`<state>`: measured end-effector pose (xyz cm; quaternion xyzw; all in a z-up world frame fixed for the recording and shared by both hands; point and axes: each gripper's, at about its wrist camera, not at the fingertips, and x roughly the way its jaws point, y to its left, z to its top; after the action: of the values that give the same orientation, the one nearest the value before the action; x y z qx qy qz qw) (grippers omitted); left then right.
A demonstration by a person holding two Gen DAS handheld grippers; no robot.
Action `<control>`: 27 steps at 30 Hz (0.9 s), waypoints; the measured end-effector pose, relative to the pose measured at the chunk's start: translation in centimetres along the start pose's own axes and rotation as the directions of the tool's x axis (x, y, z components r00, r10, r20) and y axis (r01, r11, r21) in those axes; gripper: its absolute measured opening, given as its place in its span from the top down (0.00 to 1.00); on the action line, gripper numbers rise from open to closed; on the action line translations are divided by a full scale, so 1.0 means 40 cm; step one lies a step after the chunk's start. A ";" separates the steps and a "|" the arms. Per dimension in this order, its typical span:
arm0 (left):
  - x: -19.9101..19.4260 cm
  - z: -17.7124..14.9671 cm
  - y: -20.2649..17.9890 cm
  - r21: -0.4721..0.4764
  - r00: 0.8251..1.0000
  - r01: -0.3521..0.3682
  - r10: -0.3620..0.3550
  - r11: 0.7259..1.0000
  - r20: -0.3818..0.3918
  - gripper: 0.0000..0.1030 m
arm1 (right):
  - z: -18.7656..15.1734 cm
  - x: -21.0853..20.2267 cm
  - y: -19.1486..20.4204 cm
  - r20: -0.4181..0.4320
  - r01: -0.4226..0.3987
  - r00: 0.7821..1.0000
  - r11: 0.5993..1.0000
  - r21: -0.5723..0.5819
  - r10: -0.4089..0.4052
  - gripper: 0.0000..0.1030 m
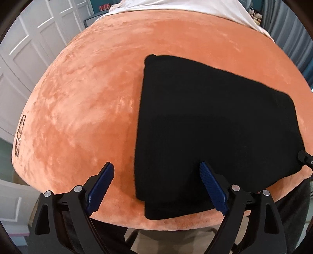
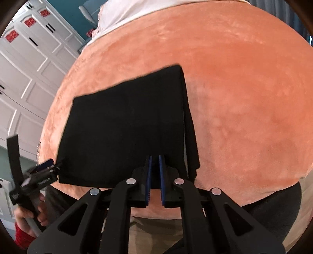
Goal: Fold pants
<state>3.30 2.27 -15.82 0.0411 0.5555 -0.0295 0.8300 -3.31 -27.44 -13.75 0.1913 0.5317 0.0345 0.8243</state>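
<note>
Black pants [image 1: 215, 125] folded into a flat block on an orange plush cover [image 1: 88, 97]. Left gripper [image 1: 156, 168] wide open above the near edge, nothing pinched. Right-side blue finger [image 1: 212, 187] over the folded cloth, left-side one over bare cover just beside the fold's edge. Dark tip at the far right edge, probably the right gripper [image 1: 305, 158], at the pants' corner. White doors [image 1: 23, 48] beyond the left-side finger.

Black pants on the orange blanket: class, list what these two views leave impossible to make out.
- Pants: seams, waistband and layer count lost in flat black cloth, both views.
- Right gripper: whether its narrow jaws pinch cloth; black on black.
- Left gripper: body blurred in the right wrist view.
- Blanket: far end cut off by the white sheet.
</note>
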 end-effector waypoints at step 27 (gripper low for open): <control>-0.026 -0.007 -0.004 0.013 0.999 0.047 -0.047 0.999 -0.001 0.16 | 0.014 0.029 -0.051 0.005 0.026 1.000 0.995 0.099 -0.026 0.18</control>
<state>2.64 2.15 -14.97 0.0333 0.5563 -0.0528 0.8286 -2.59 -29.18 -15.28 0.2251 0.5325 -0.0032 0.8159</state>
